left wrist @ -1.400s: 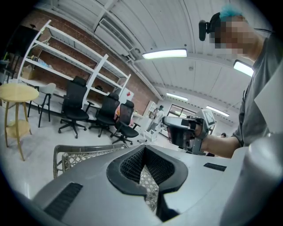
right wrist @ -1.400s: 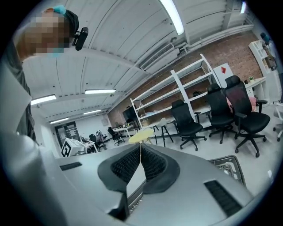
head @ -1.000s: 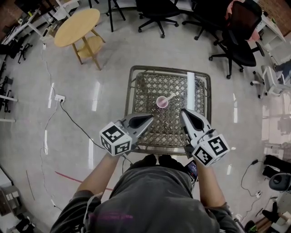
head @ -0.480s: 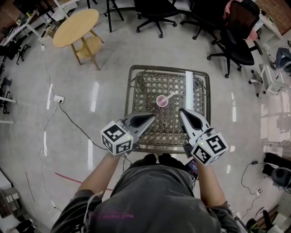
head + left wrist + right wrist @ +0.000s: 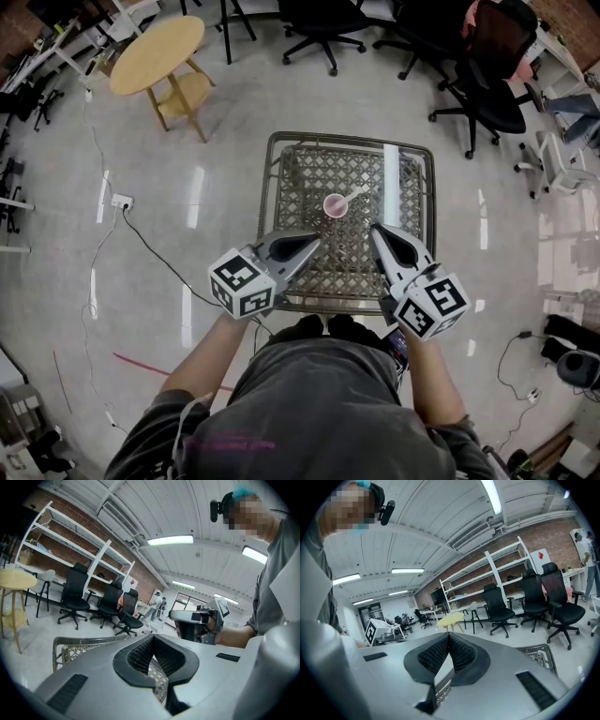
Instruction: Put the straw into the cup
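A pink cup (image 5: 335,205) stands near the middle of the woven-top table (image 5: 291,169), with a white straw (image 5: 354,197) leaning out of it toward the upper right. My left gripper (image 5: 311,245) hovers over the table's near left part, jaws shut with nothing between them. Over the near right part my right gripper (image 5: 378,231) is shut and empty too. Both point level toward the cup, well short of it. In the left gripper view the pads (image 5: 140,656) meet at the tips; in the right gripper view the pads (image 5: 459,654) meet likewise. The cup is hidden in both gripper views.
A round wooden table (image 5: 155,54) stands at the far left. Black office chairs (image 5: 487,80) line the far side of the room. A cable and a socket block (image 5: 122,202) lie on the floor left of the table. White shelving (image 5: 506,569) runs along a brick wall.
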The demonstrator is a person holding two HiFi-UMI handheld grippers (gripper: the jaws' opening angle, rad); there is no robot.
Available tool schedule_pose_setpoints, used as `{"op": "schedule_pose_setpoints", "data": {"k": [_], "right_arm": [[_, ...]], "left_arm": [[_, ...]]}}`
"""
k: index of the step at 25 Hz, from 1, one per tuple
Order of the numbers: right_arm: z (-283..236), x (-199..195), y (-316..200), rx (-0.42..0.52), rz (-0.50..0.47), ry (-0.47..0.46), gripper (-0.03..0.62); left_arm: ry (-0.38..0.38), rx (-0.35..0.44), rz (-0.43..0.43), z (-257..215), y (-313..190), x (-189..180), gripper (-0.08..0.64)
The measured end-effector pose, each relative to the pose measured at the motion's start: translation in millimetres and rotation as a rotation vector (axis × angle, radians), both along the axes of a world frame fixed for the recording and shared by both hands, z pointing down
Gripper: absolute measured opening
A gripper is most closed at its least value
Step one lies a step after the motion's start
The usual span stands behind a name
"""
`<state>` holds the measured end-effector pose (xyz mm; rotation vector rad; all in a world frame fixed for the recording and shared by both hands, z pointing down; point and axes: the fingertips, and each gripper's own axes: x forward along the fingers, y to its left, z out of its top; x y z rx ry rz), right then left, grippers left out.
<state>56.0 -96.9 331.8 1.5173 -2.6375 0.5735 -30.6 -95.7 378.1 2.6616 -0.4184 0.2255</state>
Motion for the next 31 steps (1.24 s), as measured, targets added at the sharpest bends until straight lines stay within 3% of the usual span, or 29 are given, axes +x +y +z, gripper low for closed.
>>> {"op": "schedule_pose_setpoints", "data": {"k": [31], "right_arm": [[4.8, -3.4, 2.9, -0.01, -0.002, 0.019, 0.014]], "left_arm": [[0.006, 0.012, 0.001, -6.3, 0.5, -0.4, 0.009]]}}
